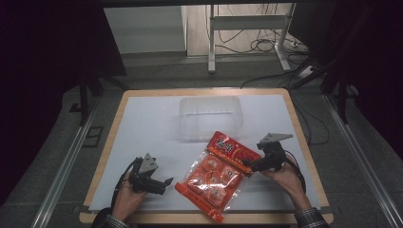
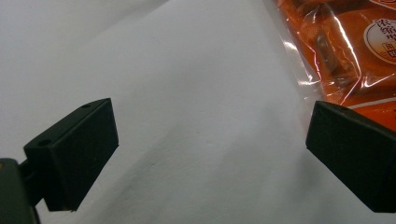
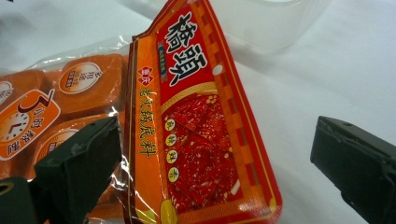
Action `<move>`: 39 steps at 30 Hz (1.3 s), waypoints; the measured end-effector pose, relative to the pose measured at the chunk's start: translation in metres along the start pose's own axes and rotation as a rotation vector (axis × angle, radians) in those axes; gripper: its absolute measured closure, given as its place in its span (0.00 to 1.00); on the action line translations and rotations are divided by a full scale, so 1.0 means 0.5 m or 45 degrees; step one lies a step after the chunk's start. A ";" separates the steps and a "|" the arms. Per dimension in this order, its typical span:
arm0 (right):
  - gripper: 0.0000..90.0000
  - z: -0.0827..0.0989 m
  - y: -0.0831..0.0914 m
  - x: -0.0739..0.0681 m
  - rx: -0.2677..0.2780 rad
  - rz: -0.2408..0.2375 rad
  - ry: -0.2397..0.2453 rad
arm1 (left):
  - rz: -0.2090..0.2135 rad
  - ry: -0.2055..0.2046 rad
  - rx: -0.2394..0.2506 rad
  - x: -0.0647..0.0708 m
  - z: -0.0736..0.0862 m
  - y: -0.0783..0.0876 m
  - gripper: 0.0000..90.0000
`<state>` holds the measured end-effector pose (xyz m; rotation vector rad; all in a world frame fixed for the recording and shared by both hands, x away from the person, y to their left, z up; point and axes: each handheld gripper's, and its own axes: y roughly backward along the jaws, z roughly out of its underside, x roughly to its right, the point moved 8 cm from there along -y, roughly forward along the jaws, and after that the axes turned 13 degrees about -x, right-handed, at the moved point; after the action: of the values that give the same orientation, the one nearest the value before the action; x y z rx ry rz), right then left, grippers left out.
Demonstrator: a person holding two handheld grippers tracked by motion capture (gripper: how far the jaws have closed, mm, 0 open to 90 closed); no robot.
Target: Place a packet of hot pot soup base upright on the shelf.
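An orange-red snack bag lies flat on the white table cover, its red header end pointing toward the far right. My right gripper is open at that header, with the jaws wide on either side of it. The clear window of the bag shows several small orange packets. My left gripper is open just left of the bag's near corner, over bare white surface; in the left gripper view the bag's edge sits beyond the right jaw.
A clear plastic box stands on the table behind the bag, its rim just past the header. The white cover spreads over a wooden table. Cables and a metal stand are on the floor beyond.
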<state>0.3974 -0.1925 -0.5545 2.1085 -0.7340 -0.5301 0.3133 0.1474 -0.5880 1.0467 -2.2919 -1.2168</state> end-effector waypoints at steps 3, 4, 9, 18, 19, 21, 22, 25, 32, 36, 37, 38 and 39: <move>0.08 -0.003 -0.004 -0.001 -0.026 -0.012 -0.009 | -0.002 -0.001 -0.001 0.000 0.000 -0.001 0.02; 0.10 -0.004 -0.005 -0.001 -0.032 -0.017 -0.014 | -0.003 -0.002 -0.002 0.000 0.000 -0.001 0.02; 0.18 -0.010 -0.012 0.005 -0.069 -0.054 -0.033 | -0.005 -0.003 -0.003 0.000 0.000 -0.001 0.02; 0.40 -0.021 -0.041 0.005 -0.153 -0.078 0.014 | -0.009 -0.010 -0.009 0.000 0.001 -0.001 0.02; 0.41 -0.022 -0.043 0.005 -0.161 -0.085 0.027 | -0.009 -0.010 -0.010 0.000 0.001 -0.001 0.02; 0.45 -0.026 -0.047 0.003 -0.170 -0.093 0.050 | -0.009 -0.011 -0.011 0.000 0.001 -0.001 0.02; 0.47 -0.028 -0.048 0.002 -0.171 -0.098 0.058 | -0.009 -0.011 -0.012 0.000 0.001 -0.001 0.02; 0.53 -0.035 -0.046 -0.001 -0.169 -0.104 0.081 | -0.009 -0.011 -0.012 0.001 0.001 -0.001 0.02; 0.70 -0.050 -0.035 -0.022 -0.134 -0.216 0.107 | -0.011 -0.015 -0.017 0.001 0.001 -0.002 0.03; 0.70 -0.049 -0.045 -0.032 -0.168 -0.217 0.128 | -0.012 -0.018 -0.019 0.002 0.001 -0.003 0.03; 0.71 -0.049 -0.050 -0.035 -0.180 -0.210 0.143 | -0.012 -0.020 -0.019 0.002 0.001 -0.003 0.03; 0.71 -0.049 -0.056 -0.038 -0.201 -0.195 0.152 | -0.012 -0.020 -0.019 0.002 0.001 -0.003 0.03; 0.70 -0.049 -0.065 -0.043 -0.224 -0.181 0.167 | -0.014 -0.022 -0.020 0.002 0.001 -0.003 0.03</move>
<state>0.4061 -0.1484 -0.5642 2.0180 -0.4491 -0.5085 0.3128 0.1464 -0.5896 1.0487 -2.2883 -1.2509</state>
